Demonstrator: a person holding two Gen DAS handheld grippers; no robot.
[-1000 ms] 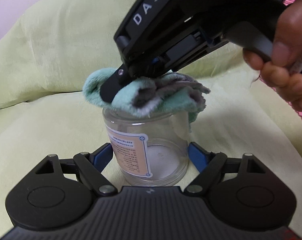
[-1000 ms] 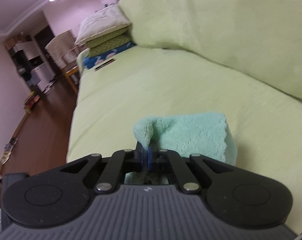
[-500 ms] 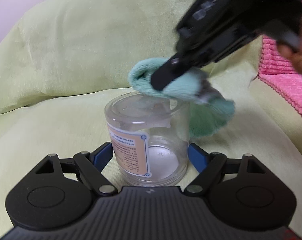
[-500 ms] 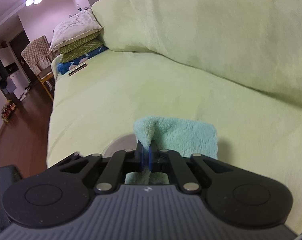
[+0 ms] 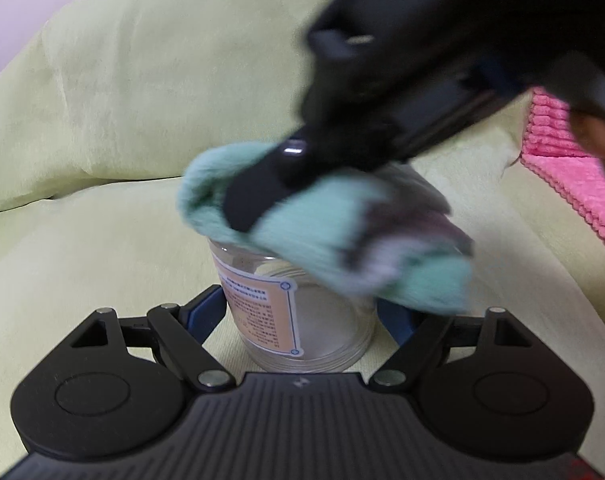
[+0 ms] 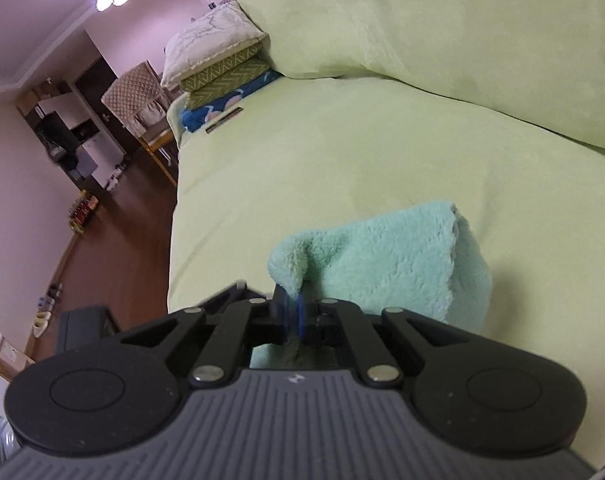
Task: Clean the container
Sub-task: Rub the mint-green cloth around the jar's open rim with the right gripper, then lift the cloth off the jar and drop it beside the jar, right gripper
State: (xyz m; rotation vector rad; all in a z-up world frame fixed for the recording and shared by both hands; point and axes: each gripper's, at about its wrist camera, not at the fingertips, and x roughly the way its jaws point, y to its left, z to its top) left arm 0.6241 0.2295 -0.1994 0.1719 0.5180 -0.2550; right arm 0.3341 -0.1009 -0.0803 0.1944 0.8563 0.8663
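A: Left wrist view, left side noted first. The left gripper (image 5: pixel 300 312) is seen with its blue pads set either side of the clear container (image 5: pixel 298 308); the pads appear to be against the wall, so it is judged clamped on it, though contact on the right pad is hidden by the cloth (image 5: pixel 334 248).

B: Container position and axis?

A: It is stood upright on the pale green cover (image 5: pixel 102 260), near the camera, long axis vertical, mouth up. A printed label (image 5: pixel 262 312) is seen on its left face. Nothing is made out inside; the wall is cloudy and the mouth is largely covered.

B: And above it, moving right?

A: The cloth, green with grey folds, is held over the rim and hangs down the right side. The right gripper (image 5: pixel 258 204) comes in from the upper right, blurred, jaws pinched together on the cloth. Whether the cloth reaches inside cannot be told.

B: Right wrist view?

A: The right gripper (image 6: pixel 298 312) is seen closed on the cloth (image 6: pixel 390 268); the container is hidden below it.

B: Relation for the coming move?

A: The mouth is judged to lie directly beneath the right gripper, so any wiping stroke would run down along the vertical axis. A pink mat (image 5: pixel 574 176) is noted far right.
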